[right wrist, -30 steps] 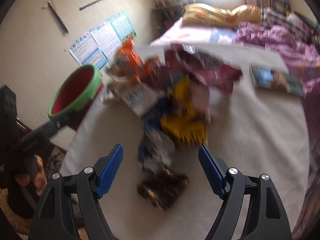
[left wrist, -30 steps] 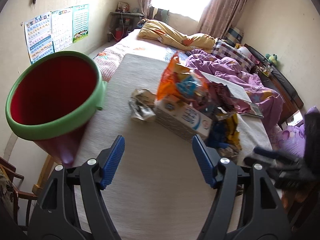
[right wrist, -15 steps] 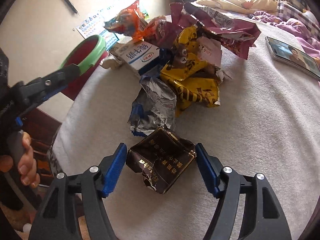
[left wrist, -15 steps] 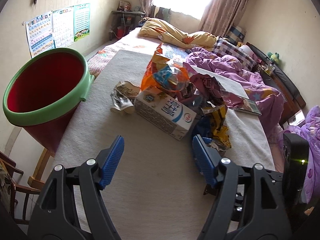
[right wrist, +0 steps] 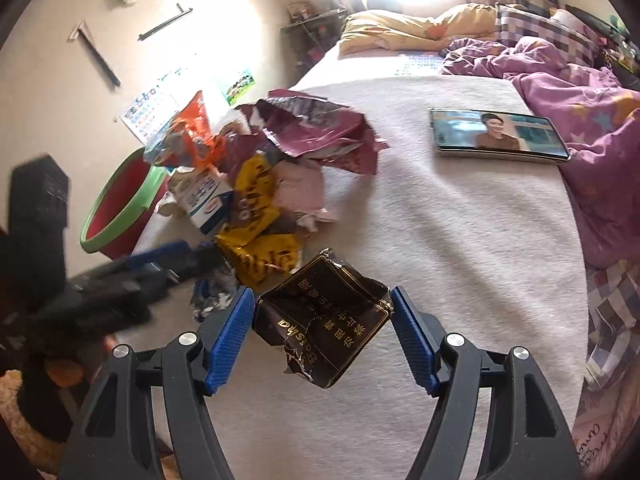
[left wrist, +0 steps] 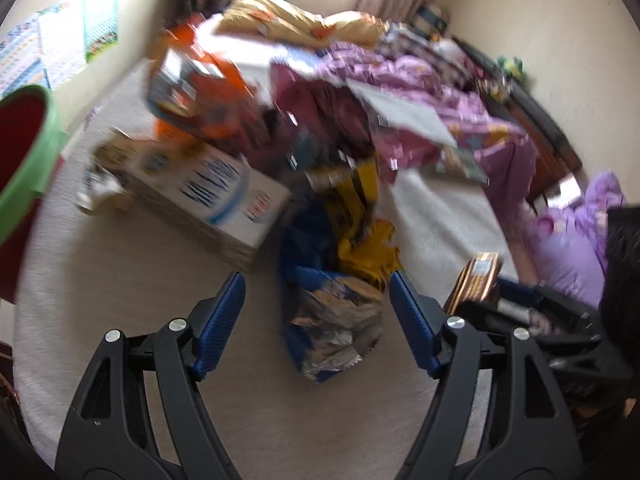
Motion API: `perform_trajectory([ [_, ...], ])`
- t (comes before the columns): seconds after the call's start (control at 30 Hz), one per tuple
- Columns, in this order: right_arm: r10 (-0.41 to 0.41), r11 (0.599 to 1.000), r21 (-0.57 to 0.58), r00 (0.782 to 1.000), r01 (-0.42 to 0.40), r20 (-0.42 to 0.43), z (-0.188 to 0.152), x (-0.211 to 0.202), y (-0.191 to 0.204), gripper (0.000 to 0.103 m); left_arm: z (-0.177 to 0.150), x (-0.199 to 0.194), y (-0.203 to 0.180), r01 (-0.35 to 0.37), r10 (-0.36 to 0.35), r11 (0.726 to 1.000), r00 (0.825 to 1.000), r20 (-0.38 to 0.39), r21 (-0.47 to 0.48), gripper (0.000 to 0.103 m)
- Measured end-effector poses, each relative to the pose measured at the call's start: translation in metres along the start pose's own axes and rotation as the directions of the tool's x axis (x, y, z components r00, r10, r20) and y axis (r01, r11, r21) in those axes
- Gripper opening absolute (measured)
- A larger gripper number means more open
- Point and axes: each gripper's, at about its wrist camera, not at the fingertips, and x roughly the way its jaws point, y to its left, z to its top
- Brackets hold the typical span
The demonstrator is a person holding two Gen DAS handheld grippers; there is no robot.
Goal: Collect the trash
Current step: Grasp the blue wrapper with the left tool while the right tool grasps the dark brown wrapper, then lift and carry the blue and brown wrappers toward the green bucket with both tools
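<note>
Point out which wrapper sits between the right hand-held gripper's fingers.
The dark brown crumpled wrapper with gold lettering, apart from the pile; the yellow wrapper and maroon wrapper lie farther off.

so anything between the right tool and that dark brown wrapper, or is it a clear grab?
Nothing visible in the way. The dark brown wrapper already sits between the right tool's blue pads, apparently touching both. The left tool and the rest of the trash pile lie off to its left.
</note>
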Motion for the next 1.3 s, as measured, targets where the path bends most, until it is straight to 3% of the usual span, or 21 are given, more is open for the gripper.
perform_trajectory([
  [0.1, -0.002, 1.0, 0.008, 1.0, 0.002, 0.003, 0.003, -0.003, -0.006, 0.068, -0.004, 0.017, -0.003, -0.011, 0.012, 1.0, 0.999, -0.048, 0.015, 0.071],
  [0.23, 0.005, 1.0, 0.009, 1.0, -0.005, 0.007, 0.006, 0.001, -0.005, 0.068, -0.007, 0.024, -0.006, -0.025, 0.027, 0.999, 0.997, -0.067, 0.039, 0.053],
  [0.43, 0.039, 0.999, -0.018, 0.999, -0.039, 0.015, 0.015, 0.005, 0.006, 0.068, -0.011, 0.016, -0.004, -0.035, 0.038, 0.998, 0.998, -0.058, 0.049, 0.035],
  [0.77, 0.082, 0.995, -0.065, 0.996, -0.08, 0.043, 0.026, 0.005, 0.029, 0.068, -0.009, -0.027, 0.011, -0.085, 0.085, 0.996, 0.995, 0.05, 0.01, 0.032],
  [1.03, 0.115, 0.987, -0.123, 0.991, -0.107, 0.064, 0.034, 0.003, 0.054, 0.068, -0.003, -0.055, 0.017, -0.124, 0.127, 0.992, 0.982, 0.141, -0.03, 0.032],
  [1.3, 0.138, 0.98, -0.154, 0.989, -0.128, 0.052, 0.034, 0.006, 0.072, 0.068, -0.009, -0.064, 0.029, -0.153, 0.159, 0.987, 0.975, 0.152, -0.051, 0.032],
])
